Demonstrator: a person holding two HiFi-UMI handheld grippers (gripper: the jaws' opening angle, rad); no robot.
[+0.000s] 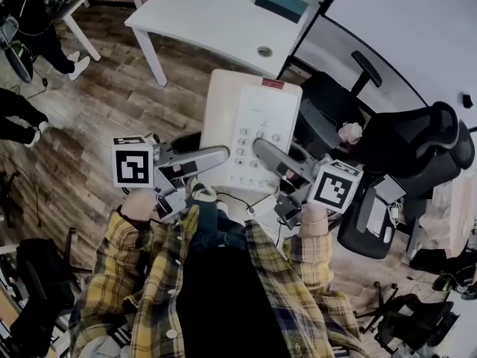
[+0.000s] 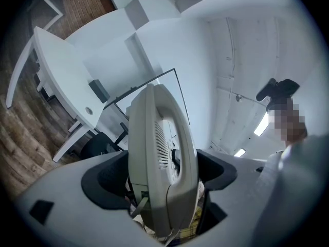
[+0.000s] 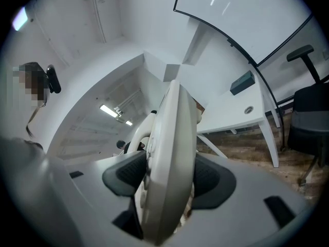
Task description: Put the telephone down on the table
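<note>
Light: bright, even room light from ceiling lamps (image 2: 262, 123), seen far right in the left gripper view
Shadows: soft and faint on the floor (image 1: 67, 133)
Glare: white table (image 1: 201, 10) nearly washed out
Distortion: both gripper views bulge, with black corners and bent straight edges
Focus: telephone (image 2: 162, 163) near the lens looks soft; head view sharp

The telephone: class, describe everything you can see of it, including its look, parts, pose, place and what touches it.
The telephone is an off-white plastic desk set with a handset along its left, round keypad buttons, a small red label at its far edge and a slotted grille on one face. It is held in the air, keypad up, short of the white table. The left gripper and right gripper clamp its near sides. A thin cord trails below.
</note>
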